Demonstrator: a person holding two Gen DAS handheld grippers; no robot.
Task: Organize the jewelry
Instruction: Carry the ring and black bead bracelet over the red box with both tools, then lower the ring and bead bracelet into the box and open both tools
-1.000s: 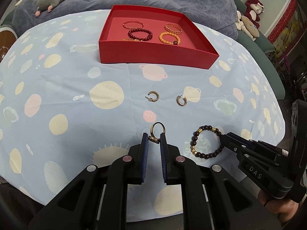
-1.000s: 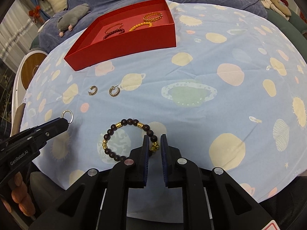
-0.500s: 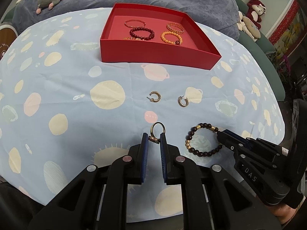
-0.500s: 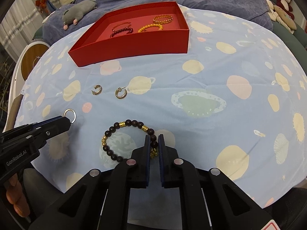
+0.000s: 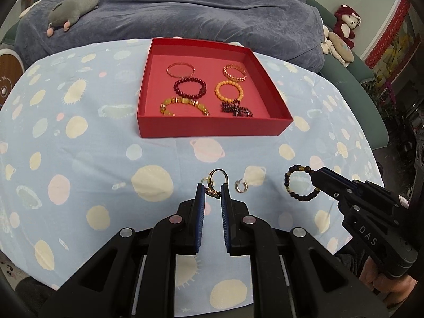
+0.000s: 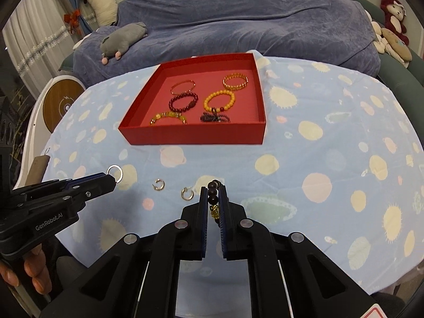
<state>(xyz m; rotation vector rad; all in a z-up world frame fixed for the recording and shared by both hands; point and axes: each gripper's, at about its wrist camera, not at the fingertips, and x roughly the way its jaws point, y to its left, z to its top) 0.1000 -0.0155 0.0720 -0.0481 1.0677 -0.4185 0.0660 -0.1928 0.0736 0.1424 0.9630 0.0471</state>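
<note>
Left wrist: earrings (image 5: pixel 241 186) | red box (image 5: pixel 212 129) beyond; stuffed toys (image 5: pixel 71 10) behind

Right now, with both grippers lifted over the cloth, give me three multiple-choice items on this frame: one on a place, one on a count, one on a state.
1. Where do the two hoop earrings lie?
A. in the red box
B. on the cloth, nearer than the box
C. on the sofa

2. How many bracelets lie in the red box?
A. three
B. six
C. nine

3. What does the right gripper hold?
A. nothing
B. an earring
C. the dark beaded bracelet

Answers: 1 B, both rest on the spotted tablecloth in front of the box. 2 B, six are seen inside. 3 C, its fingers pinch the beads; the left gripper pinches a gold ring.
</note>
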